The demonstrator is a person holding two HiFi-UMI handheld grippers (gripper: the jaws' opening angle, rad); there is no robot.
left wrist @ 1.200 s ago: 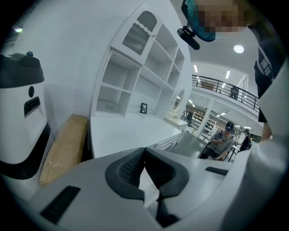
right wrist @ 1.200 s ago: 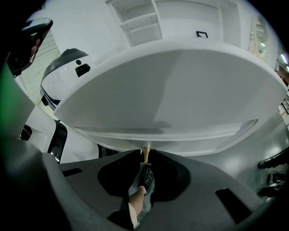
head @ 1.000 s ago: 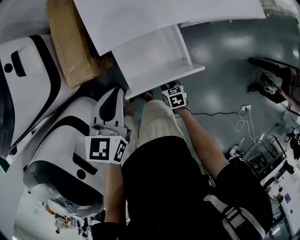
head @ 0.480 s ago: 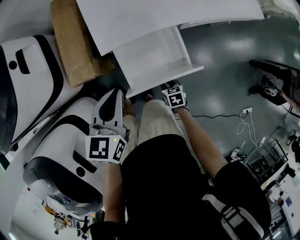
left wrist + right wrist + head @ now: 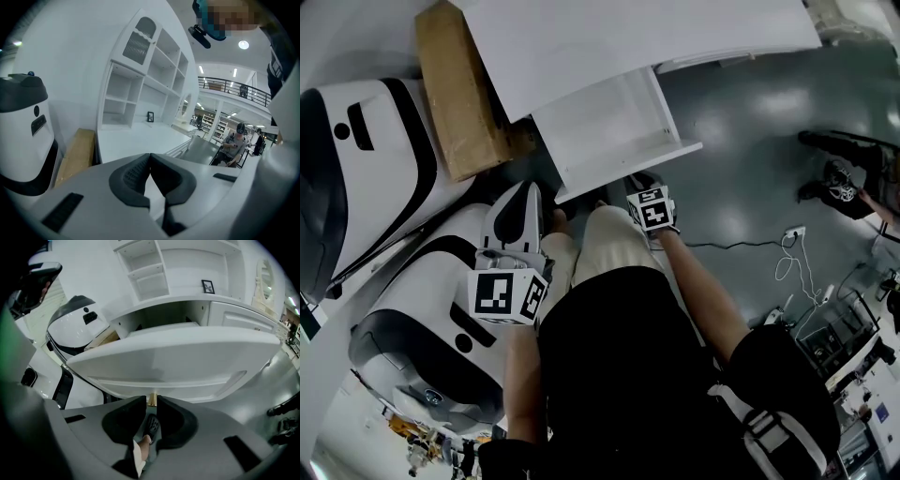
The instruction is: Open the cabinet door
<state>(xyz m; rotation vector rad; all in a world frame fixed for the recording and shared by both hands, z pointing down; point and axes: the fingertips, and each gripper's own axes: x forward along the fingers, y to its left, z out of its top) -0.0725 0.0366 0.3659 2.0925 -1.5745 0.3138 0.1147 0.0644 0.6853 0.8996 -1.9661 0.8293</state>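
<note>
The white cabinet door (image 5: 614, 131) stands swung out from the cabinet, its moulded face (image 5: 178, 357) filling the right gripper view. A small brass knob (image 5: 151, 398) sits on its near edge. My right gripper (image 5: 151, 402) has the knob between its jaw tips, which are closing and pressing on it. In the head view the right gripper (image 5: 633, 183) is at the door's lower edge, mostly hidden under its marker cube. My left gripper (image 5: 530, 187) hangs left of my legs, shut and holding nothing, its tips (image 5: 150, 155) touching.
Two large white-and-black machine shells (image 5: 356, 169) (image 5: 422, 319) crowd the left. A cardboard box (image 5: 464, 94) leans beside the cabinet. A cable and power strip (image 5: 787, 239) lie on the grey floor at the right, near another person (image 5: 853, 178).
The head view has shifted slightly. My left gripper has risen a little. My right gripper stays at the door's edge on the knob.
</note>
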